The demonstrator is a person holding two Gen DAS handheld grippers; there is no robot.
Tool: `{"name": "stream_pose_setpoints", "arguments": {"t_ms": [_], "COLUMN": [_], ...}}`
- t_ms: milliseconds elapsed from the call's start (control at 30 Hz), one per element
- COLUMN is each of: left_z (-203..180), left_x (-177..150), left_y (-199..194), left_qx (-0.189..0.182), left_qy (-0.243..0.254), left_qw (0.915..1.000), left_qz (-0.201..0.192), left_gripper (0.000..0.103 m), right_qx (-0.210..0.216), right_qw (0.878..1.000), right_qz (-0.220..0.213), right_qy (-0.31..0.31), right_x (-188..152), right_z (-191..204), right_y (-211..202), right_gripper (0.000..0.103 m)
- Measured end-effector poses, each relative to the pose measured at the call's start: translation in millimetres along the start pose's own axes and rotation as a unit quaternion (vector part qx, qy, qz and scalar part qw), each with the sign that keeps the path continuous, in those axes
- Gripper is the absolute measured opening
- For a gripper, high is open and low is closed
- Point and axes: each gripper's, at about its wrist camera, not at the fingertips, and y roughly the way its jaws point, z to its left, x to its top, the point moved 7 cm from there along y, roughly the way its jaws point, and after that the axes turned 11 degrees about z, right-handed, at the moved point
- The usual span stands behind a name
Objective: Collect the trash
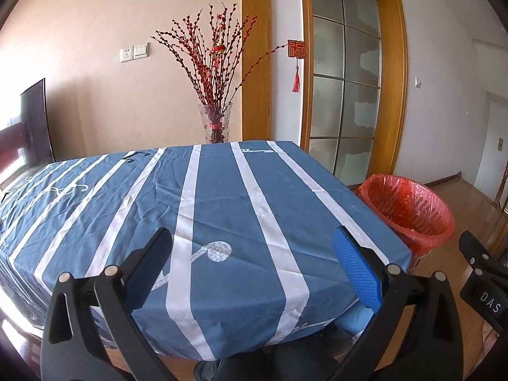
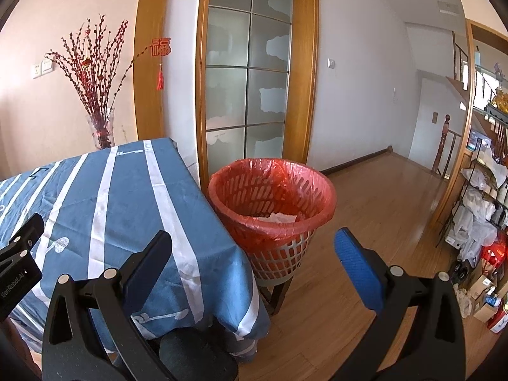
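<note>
A grey waste basket (image 2: 273, 209) lined with a red bag stands on a stool at the table's right edge. White crumpled paper (image 2: 279, 217) lies inside it. The basket also shows in the left wrist view (image 1: 409, 209). My left gripper (image 1: 254, 254) is open and empty, held over the near part of the blue striped tablecloth (image 1: 222, 197). My right gripper (image 2: 254, 254) is open and empty, held in front of the basket at the table's near right corner (image 2: 203, 273). No trash shows on the tablecloth.
A glass vase of red branches (image 1: 216, 123) stands behind the table's far edge. A glazed door (image 2: 247, 89) is behind the basket. A cluttered shelf rack (image 2: 482, 209) and boxes line the right wall. Wooden floor (image 2: 374, 222) lies to the right.
</note>
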Motion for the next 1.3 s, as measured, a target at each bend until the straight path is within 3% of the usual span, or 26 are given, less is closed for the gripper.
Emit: {"name": "stream_pose_setpoints", "arguments": {"t_ms": [1300], "left_z": [3.0], "left_x": [-4.3], "left_y": [-1.4], "left_qx": [0.001], "left_qy": [-0.009], "left_qw": [0.9999], "left_qz": [0.008], "left_gripper": [0.099], "right_qx": [0.005], "right_qw": [1.0], "right_qz": [0.003], "right_qy": [-0.001], "right_x": [-5.4], "right_z": [1.8], "right_y": [-1.1], "right_gripper": [0.101]}}
